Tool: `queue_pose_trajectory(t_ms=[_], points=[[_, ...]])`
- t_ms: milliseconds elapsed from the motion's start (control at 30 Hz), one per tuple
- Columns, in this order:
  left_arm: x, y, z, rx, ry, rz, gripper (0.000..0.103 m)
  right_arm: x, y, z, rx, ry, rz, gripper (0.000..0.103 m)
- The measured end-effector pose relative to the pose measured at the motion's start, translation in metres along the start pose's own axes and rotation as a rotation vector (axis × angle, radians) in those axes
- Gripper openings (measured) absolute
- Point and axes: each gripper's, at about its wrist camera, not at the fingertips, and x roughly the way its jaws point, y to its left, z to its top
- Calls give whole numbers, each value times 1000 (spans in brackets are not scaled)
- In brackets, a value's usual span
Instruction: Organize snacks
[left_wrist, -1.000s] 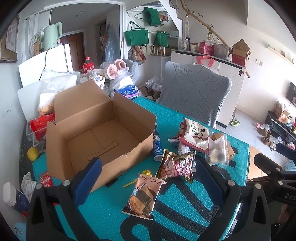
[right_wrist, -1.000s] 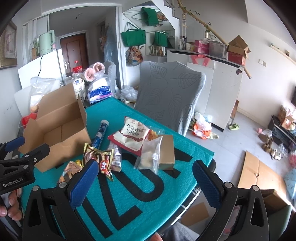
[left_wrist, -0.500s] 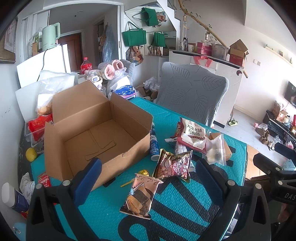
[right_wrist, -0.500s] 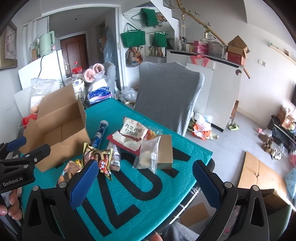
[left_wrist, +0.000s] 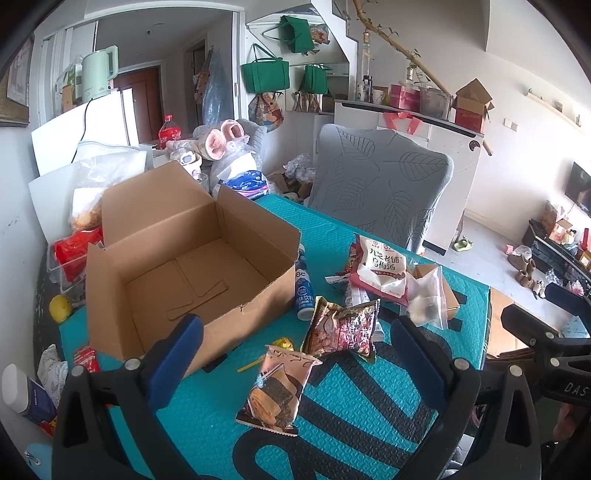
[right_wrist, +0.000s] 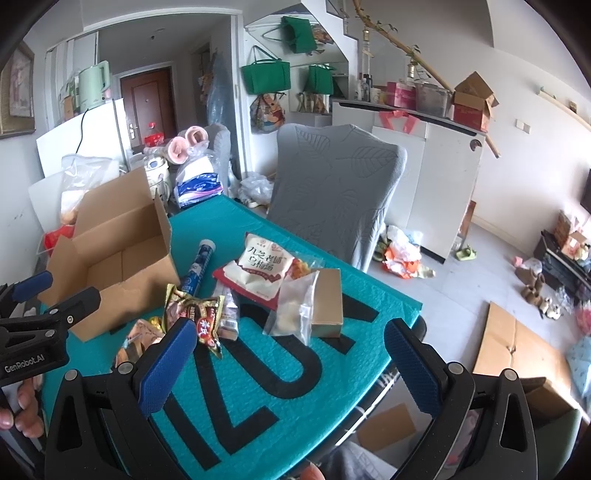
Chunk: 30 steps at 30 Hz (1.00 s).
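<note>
An open, empty cardboard box (left_wrist: 192, 273) (right_wrist: 110, 266) stands on the left of the teal table mat (left_wrist: 351, 424) (right_wrist: 266, 380). Snacks lie to its right: a seaweed-cracker packet (left_wrist: 277, 391), a dark red packet (left_wrist: 343, 326) (right_wrist: 195, 314), a white-and-red pouch (left_wrist: 380, 267) (right_wrist: 262, 269), a clear bag (left_wrist: 424, 299) (right_wrist: 295, 314) on a small brown box (right_wrist: 327, 302), and a blue tube (left_wrist: 304, 288) (right_wrist: 197, 266). My left gripper (left_wrist: 295, 347) hovers open above the cracker packet. My right gripper (right_wrist: 291, 362) stands open over the mat, holding nothing.
A grey leaf-patterned chair (left_wrist: 380, 192) (right_wrist: 332, 192) stands behind the table. Bags, a red bottle (left_wrist: 169, 131) and a white fridge (left_wrist: 88, 133) crowd the far left. Flat cardboard (right_wrist: 517, 354) lies on the floor at right. A hand (right_wrist: 22, 406) holds the left gripper.
The left gripper has drawn back and up a little, so the box and snacks sit slightly further off. The right gripper has barely shifted. Nothing was grasped.
</note>
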Motion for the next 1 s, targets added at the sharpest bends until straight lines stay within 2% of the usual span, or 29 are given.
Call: queue_pose_trajectory(t_ms=[500,867,1000], points=[[-6,-5,-1,4,-27,-19,103,1,-7,-6,15,4,9,103],[-7,-15,-9,11,-24,-55,103,8,-11,-18,21,19,88,103],[-3,-21,-17,44,-17,-58,103,15,-14,-22,8,25,105,103]])
